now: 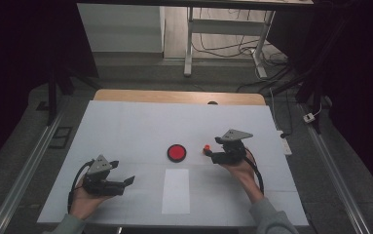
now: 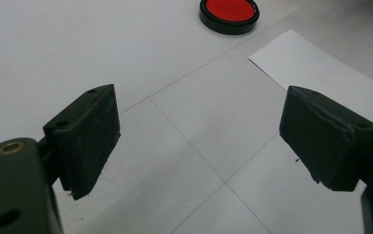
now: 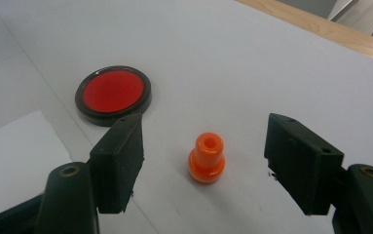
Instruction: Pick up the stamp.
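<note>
A small orange stamp-shaped piece [image 3: 206, 158] stands upright on the white table, seen as an orange dot [image 1: 206, 147] in the high view. My right gripper [image 3: 203, 163] is open, its jaws on either side of the piece without touching it. A round red pad in a black rim [image 1: 177, 152] [image 3: 113, 93] [image 2: 229, 12] lies at the table's middle, left of the piece. My left gripper [image 1: 125, 184] [image 2: 198, 141] is open at the front left, with bare table between its jaws.
A white paper sheet [image 1: 176, 190] [image 2: 320, 73] lies in front of the red pad, toward the near edge. The table's wooden far edge [image 1: 179, 96] runs along the back. Desk legs and cables are on the floor beyond.
</note>
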A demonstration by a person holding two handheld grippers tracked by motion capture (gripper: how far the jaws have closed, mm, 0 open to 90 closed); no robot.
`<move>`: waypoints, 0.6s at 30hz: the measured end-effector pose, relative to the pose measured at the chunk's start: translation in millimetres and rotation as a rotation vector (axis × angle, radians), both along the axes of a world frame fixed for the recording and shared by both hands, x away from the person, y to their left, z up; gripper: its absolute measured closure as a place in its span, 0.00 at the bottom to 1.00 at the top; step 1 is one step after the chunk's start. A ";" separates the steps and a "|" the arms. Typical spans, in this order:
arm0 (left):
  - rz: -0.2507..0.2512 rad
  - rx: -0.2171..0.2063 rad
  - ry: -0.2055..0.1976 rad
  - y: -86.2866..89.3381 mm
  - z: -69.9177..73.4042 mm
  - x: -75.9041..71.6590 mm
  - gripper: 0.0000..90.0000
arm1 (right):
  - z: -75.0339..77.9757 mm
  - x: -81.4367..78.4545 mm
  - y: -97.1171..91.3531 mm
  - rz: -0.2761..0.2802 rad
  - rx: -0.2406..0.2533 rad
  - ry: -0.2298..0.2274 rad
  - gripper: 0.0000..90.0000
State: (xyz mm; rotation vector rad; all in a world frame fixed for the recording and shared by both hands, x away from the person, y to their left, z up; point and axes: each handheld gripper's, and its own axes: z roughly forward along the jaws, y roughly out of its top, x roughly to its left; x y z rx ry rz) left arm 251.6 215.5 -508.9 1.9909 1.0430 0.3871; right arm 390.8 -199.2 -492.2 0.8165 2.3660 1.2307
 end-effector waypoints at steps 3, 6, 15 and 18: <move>0.002 0.000 0.002 0.5 -0.6 0.4 0.17 | -3.2 4.8 5.3 -0.001 -0.014 0.011 0.35; 0.002 0.000 0.003 0.5 -1.1 0.8 0.17 | -5.3 8.5 9.2 0.000 -0.012 0.021 0.35; 0.002 0.003 0.003 0.5 -1.4 0.7 0.17 | -10.7 14.0 14.7 -0.009 -0.032 0.030 0.39; 0.001 0.004 0.003 0.5 -1.5 0.7 0.17 | -13.7 15.7 14.4 -0.015 -0.043 0.038 0.43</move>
